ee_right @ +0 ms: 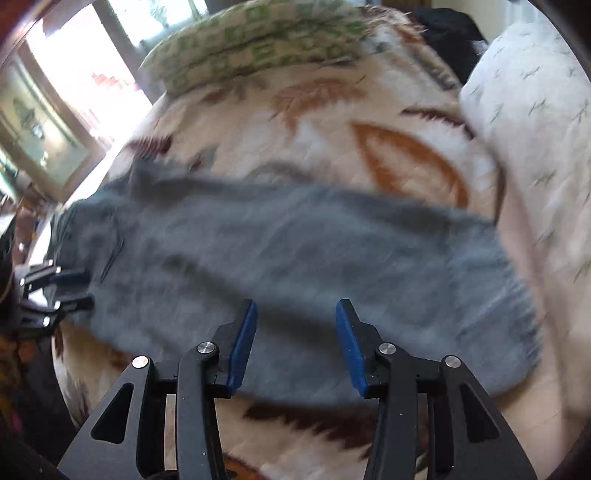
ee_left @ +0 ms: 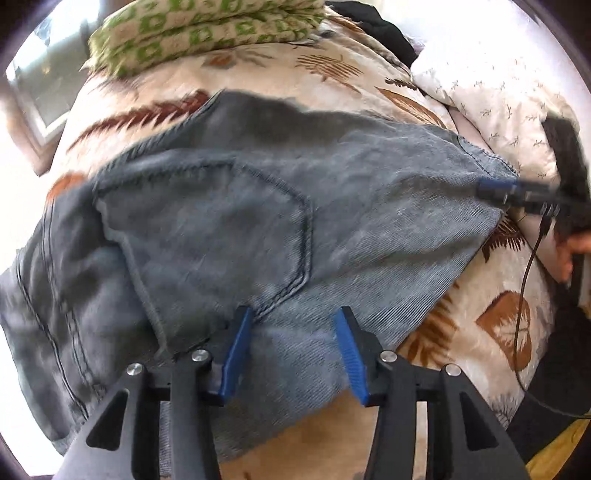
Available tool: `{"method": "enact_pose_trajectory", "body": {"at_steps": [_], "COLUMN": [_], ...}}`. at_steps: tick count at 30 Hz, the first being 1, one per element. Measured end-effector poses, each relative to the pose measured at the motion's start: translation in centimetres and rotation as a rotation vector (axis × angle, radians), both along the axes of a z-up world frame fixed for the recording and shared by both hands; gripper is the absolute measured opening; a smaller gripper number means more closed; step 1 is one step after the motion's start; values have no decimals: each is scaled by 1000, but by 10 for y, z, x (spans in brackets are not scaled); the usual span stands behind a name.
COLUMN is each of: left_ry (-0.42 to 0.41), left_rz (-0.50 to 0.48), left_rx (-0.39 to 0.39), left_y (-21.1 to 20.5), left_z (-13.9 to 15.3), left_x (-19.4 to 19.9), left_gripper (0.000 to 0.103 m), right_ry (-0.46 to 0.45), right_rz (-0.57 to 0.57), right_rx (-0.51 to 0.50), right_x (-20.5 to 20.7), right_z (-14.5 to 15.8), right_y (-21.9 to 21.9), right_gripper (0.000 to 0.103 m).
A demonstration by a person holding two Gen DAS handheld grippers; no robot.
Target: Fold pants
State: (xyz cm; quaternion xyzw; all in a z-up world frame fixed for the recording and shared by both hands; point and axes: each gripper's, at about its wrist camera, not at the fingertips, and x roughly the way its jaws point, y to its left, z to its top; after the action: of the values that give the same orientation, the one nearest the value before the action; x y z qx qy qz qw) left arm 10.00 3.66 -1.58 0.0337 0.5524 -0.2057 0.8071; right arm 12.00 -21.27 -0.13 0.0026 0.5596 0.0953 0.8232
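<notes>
Grey-blue jeans (ee_left: 236, 229) lie folded across a leaf-print blanket (ee_left: 258, 74), back pocket up at the waist end. My left gripper (ee_left: 293, 325) is open, its blue pads just above the near edge of the jeans by the pocket. My right gripper (ee_right: 295, 317) is open over the leg part of the jeans (ee_right: 295, 254); that view is blurred. The right gripper also shows in the left wrist view (ee_left: 498, 194) at the leg hem. The left gripper shows in the right wrist view (ee_right: 74, 291) at the waist end.
A green-and-white patterned pillow (ee_left: 207, 33) lies at the far side of the bed. A white pillow (ee_left: 498, 92) sits at the right, with dark cloth (ee_left: 373, 26) behind it. A black cable (ee_left: 524, 295) hangs from the right gripper. A window (ee_right: 74, 74) is at the left.
</notes>
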Motion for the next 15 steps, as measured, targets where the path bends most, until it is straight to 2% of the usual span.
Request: {"method": "enact_pose_trajectory", "body": {"at_steps": [2, 3, 5, 7, 10, 13, 15], "left_ry": [-10, -9, -20, -31, -70, -83, -65], "left_rz": [21, 34, 45, 52, 82, 144, 202], "left_rx": [-45, -58, -57, -54, -88, -93, -41], "left_y": [8, 10, 9, 9, 20, 45, 61], "left_z": [-2, -3, -1, 6, 19, 21, 11], "left_x": [-2, -2, -4, -7, -13, -12, -9], "left_gripper": [47, 47, 46, 46, 54, 56, 56], "right_ry": [30, -22, -16, -5, -27, -15, -25], "right_rz": [-27, -25, -9, -36, -51, -39, -33], "right_rx": [-8, -3, -33, -9, 25, 1, 3], "right_x": [-8, -14, -17, -18, -22, -23, -22], "right_z": [-23, -24, -20, -14, -6, -15, -19], "right_y": [-2, -2, 1, -1, -4, 0, 0], "right_gripper": [43, 43, 44, 44, 44, 45, 47]}}
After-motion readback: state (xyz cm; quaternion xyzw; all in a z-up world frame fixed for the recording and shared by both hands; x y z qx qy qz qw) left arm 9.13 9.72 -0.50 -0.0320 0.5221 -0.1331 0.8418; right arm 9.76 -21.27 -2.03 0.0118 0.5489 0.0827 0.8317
